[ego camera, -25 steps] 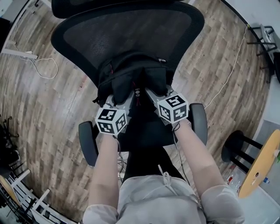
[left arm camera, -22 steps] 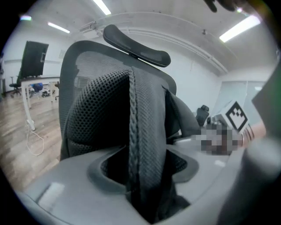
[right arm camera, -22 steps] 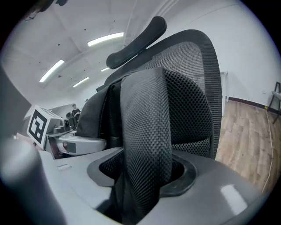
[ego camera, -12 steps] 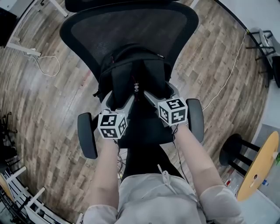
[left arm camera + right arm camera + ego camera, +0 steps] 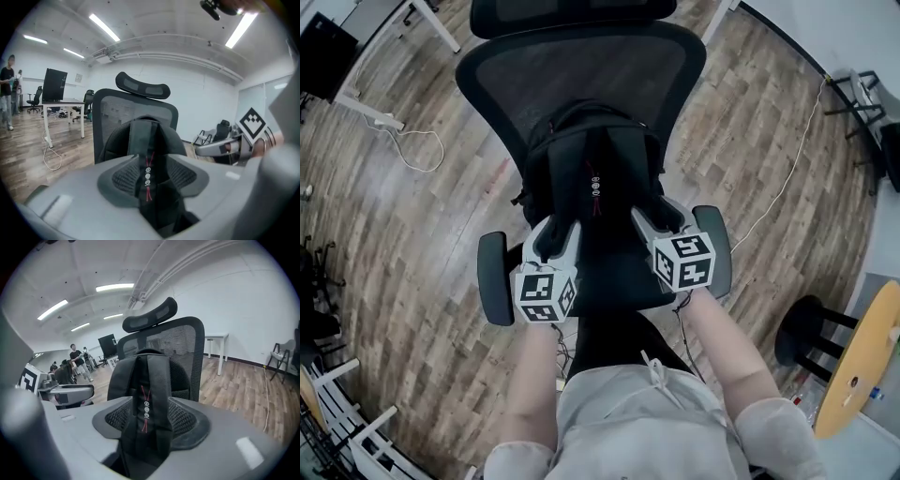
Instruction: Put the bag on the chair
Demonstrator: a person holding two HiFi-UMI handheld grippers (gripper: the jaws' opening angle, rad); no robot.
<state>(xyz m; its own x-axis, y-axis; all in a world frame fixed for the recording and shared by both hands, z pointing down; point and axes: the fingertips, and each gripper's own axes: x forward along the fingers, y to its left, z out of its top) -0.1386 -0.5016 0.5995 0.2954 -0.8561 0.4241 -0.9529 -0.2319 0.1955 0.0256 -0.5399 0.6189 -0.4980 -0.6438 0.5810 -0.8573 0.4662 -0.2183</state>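
Bag (image 5: 592, 173) upright on the chair (image 5: 581, 70) seat, against the backrest behind it

Left gripper (image 5: 555, 234) and right gripper (image 5: 656, 220) side by side, angled forward and down, jaws parted, just closed partway, nothing clamped between them, left forearm (image 5: 532, 375) and right forearm (image 5: 727, 352) extended.

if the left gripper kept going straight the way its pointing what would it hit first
Probably the black backpack on the office chair, straight ahead of the left gripper; its jaws have just been closing, gripping nothing.
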